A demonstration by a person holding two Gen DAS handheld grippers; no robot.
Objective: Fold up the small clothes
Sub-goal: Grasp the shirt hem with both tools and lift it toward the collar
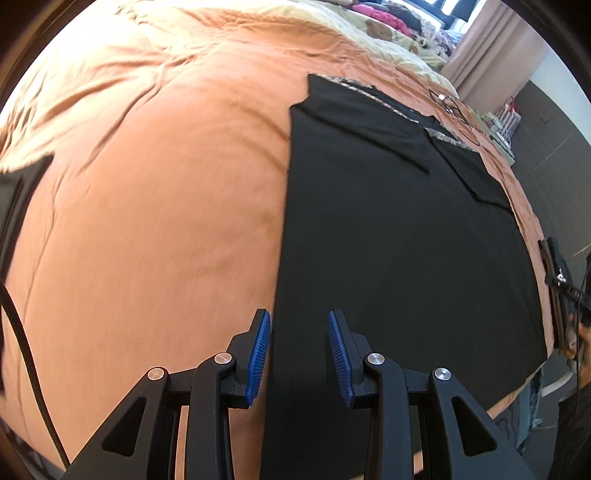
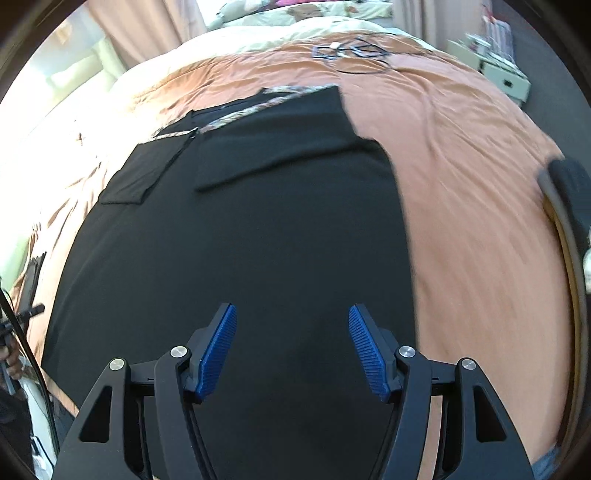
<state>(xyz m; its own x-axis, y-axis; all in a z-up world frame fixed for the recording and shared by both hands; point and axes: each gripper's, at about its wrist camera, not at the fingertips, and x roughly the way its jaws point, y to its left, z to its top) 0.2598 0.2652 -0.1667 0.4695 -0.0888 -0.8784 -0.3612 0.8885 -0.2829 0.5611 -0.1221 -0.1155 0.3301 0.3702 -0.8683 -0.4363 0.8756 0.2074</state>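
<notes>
A black garment [image 1: 399, 236] lies flat on the orange bedspread [image 1: 159, 206], with both sleeves folded inward and patterned trim at its far end. My left gripper [image 1: 299, 332] is open and empty above the garment's near left edge. In the right wrist view the same garment [image 2: 240, 229] fills the middle, on the bedspread [image 2: 472, 206]. My right gripper [image 2: 291, 332] is open and empty above the garment's near part, close to its right edge.
Dark cables [image 2: 354, 51] lie on the bedspread beyond the garment. Pillows and colourful bedding [image 1: 388, 22] are at the far end. A white box [image 2: 506, 79] stands beside the bed. A dark object [image 1: 18, 192] lies at the left.
</notes>
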